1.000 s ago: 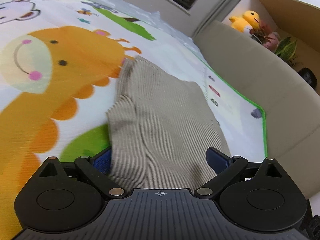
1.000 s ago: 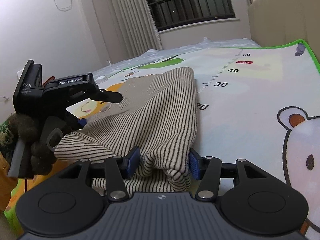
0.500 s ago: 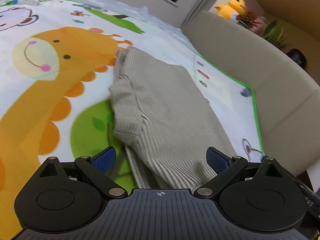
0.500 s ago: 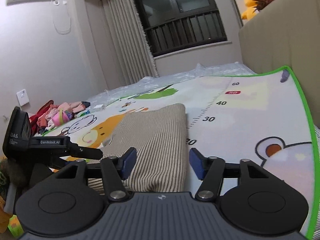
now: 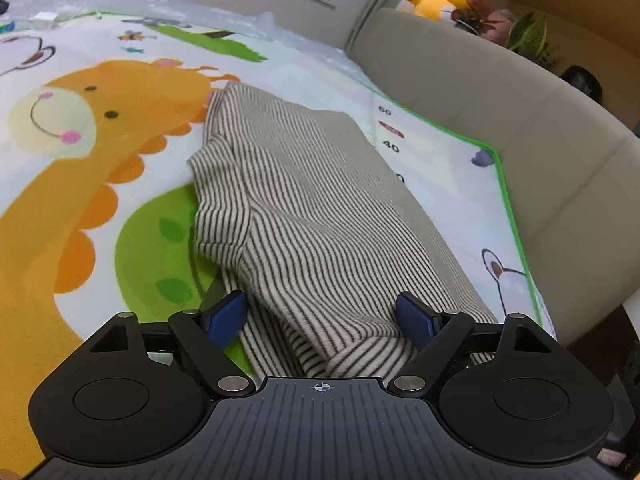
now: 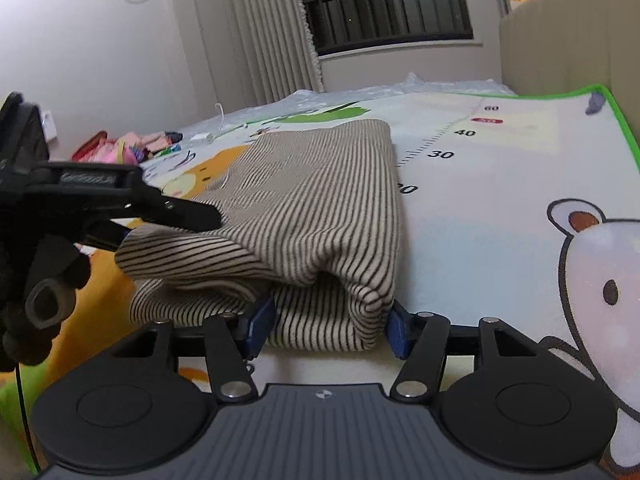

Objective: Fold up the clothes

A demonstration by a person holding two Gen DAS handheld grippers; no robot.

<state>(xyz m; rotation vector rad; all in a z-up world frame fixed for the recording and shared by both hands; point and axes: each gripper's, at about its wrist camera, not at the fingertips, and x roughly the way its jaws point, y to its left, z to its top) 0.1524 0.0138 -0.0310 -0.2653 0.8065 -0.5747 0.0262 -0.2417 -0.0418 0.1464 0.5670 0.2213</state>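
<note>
Since half a second back, both tongs sit low at the near hem again.

Left wrist view: our left tongs [image 5: 322,318] are closing, near edge of the striped garment [image 5: 304,200] between the blue pads [image 5: 224,318]. Pads don't press the cloth yet, so we call it spread, not a pinch. Garment lies folded lengthwise on the play mat [image 5: 80,152], a long narrow slab. Ribbed knit, beige with dark stripes, soft and thick at the rolled hem.

Right wrist view: our right tongs [image 6: 326,322] straddle the bulging folded corner of the garment [image 6: 320,208]; pads [image 6: 256,320] sit at the cloth's flanks, and we can't tell if they actually bite. Likely both set up to lift the hem for a crosswise fold. Mat looks smooth, foam-like, with printed cartoons.
</note>
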